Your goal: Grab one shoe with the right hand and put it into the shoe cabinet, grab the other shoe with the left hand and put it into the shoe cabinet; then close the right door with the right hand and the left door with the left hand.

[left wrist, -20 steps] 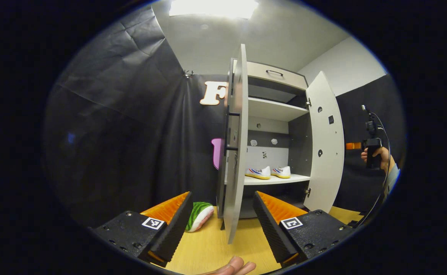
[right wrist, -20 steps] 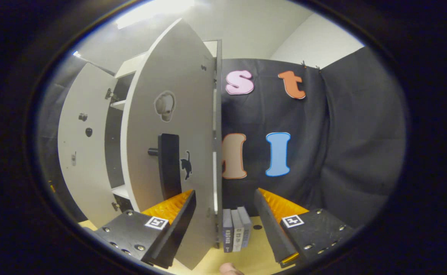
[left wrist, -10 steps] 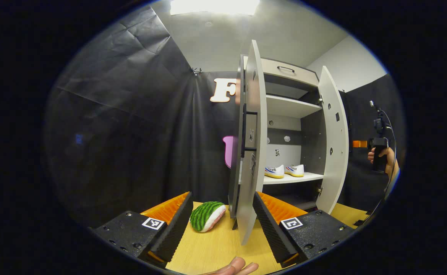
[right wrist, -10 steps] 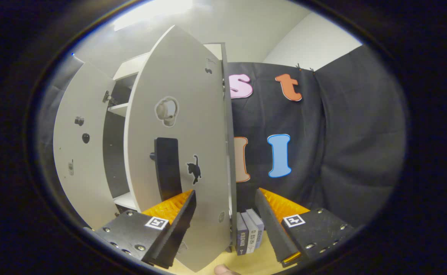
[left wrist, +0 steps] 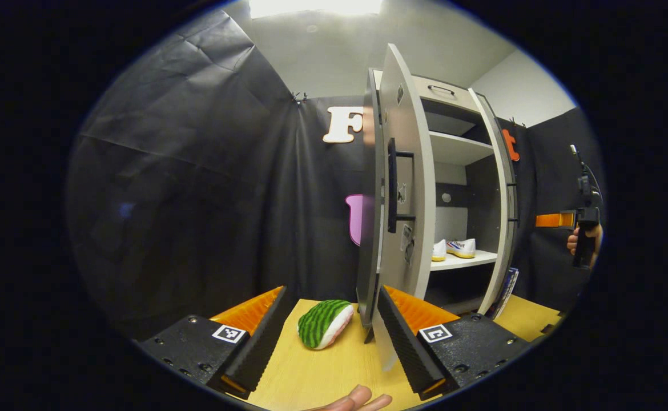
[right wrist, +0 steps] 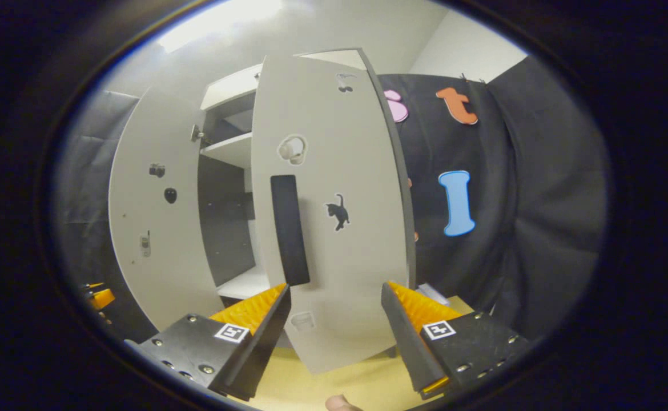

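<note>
The shoe cabinet stands on the wooden counter with both doors partly open. Two white shoes sit side by side on its lower shelf, seen through the gap between the doors in the left gripper view. The left gripper has its fingers apart, holding nothing, with the lower edge of the left door just beside its right finger. The right gripper likewise has its fingers spread and empty, facing the outer face of the right door near its black handle. A watermelon-patterned plush lies on the counter beside the cabinet.
</note>
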{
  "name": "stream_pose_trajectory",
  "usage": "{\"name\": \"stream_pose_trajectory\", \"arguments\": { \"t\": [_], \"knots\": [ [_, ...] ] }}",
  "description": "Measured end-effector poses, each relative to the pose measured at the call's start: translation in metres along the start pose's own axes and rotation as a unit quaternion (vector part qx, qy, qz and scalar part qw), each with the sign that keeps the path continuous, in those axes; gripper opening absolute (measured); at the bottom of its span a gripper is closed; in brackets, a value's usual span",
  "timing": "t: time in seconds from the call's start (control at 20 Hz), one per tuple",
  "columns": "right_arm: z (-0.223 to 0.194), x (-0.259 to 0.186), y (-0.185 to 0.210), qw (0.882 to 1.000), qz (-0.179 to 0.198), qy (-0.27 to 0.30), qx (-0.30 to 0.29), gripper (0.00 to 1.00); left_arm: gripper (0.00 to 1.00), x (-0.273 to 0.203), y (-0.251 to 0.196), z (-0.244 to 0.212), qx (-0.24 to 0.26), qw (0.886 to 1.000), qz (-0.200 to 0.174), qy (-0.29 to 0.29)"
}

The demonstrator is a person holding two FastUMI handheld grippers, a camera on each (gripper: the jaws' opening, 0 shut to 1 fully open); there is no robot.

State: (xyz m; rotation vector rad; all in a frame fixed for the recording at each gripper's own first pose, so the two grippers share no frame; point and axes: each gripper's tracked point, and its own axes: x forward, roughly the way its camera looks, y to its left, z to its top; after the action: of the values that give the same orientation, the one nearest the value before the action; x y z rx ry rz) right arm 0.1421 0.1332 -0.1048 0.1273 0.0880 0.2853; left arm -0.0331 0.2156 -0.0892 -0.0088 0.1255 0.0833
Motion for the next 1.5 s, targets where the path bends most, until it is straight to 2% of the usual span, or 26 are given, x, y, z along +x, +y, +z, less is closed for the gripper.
{"name": "stream_pose_trajectory", "arguments": {
  "t": [0.05, 0.1, 0.35, 0.4, 0.5, 0.55, 0.65, 0.75, 0.9, 0.95, 1.05, 1.1, 1.15, 1.2, 1.25, 1.3, 1.4, 1.5],
  "knots": [
    [-0.002, -0.004, -0.003, 1.000, 0.000, 0.000, 0.000, 0.97, 0.92, 0.005, 0.003, 0.002, 0.001, 1.000, -0.002, 0.002],
    [-0.003, -0.009, -0.006, 1.000, -0.004, 0.000, 0.001, 0.93, 0.95, 0.011, 0.007, 0.003, 0.004, 1.000, -0.005, 0.005],
    [-0.013, -0.038, -0.008, 1.000, 0.007, -0.008, -0.003, 0.95, 0.95, 0.048, 0.031, 0.020, -0.010, 1.000, -0.007, 0.013],
    [-0.015, -0.045, -0.005, 1.000, 0.015, -0.009, -0.008, 0.92, 0.94, 0.055, 0.034, 0.028, -0.020, 1.000, -0.010, 0.007],
    [-0.021, -0.060, 0.006, 0.999, 0.037, -0.010, -0.010, 0.97, 0.95, 0.070, 0.030, 0.048, -0.035, 0.999, -0.031, -0.007],
    [-0.023, -0.067, 0.011, 0.999, 0.049, -0.014, -0.009, 0.93, 0.95, 0.079, 0.029, 0.057, -0.032, 0.999, -0.036, -0.013],
    [-0.025, -0.083, 0.015, 0.998, 0.057, -0.020, -0.009, 0.96, 0.94, 0.097, 0.039, 0.068, -0.022, 1.000, -0.015, -0.015],
    [-0.036, -0.096, 0.020, 0.997, 0.066, -0.016, -0.022, 0.96, 0.92, 0.107, 0.034, 0.070, -0.027, 0.999, -0.019, 0.000],
    [-0.041, -0.115, 0.027, 0.996, 0.078, -0.019, -0.032, 0.98, 0.95, 0.122, 0.034, 0.067, -0.005, 1.000, -0.008, 0.017],
    [-0.043, -0.120, 0.028, 0.996, 0.079, -0.022, -0.033, 0.98, 0.92, 0.126, 0.032, 0.063, -0.001, 1.000, -0.008, 0.026],
    [-0.042, -0.128, 0.023, 0.996, 0.073, -0.024, -0.038, 0.96, 0.94, 0.132, 0.017, 0.058, -0.013, 0.999, -0.024, 0.044],
    [-0.041, -0.132, 0.019, 0.996, 0.067, -0.027, -0.043, 0.94, 0.89, 0.132, 0.004, 0.060, -0.024, 0.998, -0.038, 0.046],
    [-0.038, -0.134, 0.017, 0.996, 0.063, -0.032, -0.047, 0.96, 0.89, 0.131, -0.010, 0.064, -0.032, 0.997, -0.050, 0.045],
    [-0.034, -0.137, 0.014, 0.996, 0.061, -0.038, -0.050, 0.99, 0.94, 0.127, -0.024, 0.069, -0.036, 0.996, -0.065, 0.043],
    [-0.032, -0.140, 0.011, 0.996, 0.058, -0.043, -0.049, 0.96, 0.94, 0.131, -0.027, 0.072, -0.028, 0.998, -0.051, 0.037],
    [-0.030, -0.144, 0.010, 0.996, 0.059, -0.047, -0.046, 0.98, 0.84, 0.122, -0.024, 0.075, -0.018, 0.998, -0.042, 0.034],
    [-0.026, -0.151, 0.008, 0.996, 0.062, -0.053, -0.038, 0.98, 0.86, 0.121, -0.031, 0.080, -0.022, 0.999, -0.030, 0.036],
    [-0.020, -0.158, 0.005, 0.996, 0.061, -0.061, -0.034, 0.96, 0.83, 0.121, -0.036, 0.082, -0.022, 0.999, -0.023, 0.043]
  ]
}}
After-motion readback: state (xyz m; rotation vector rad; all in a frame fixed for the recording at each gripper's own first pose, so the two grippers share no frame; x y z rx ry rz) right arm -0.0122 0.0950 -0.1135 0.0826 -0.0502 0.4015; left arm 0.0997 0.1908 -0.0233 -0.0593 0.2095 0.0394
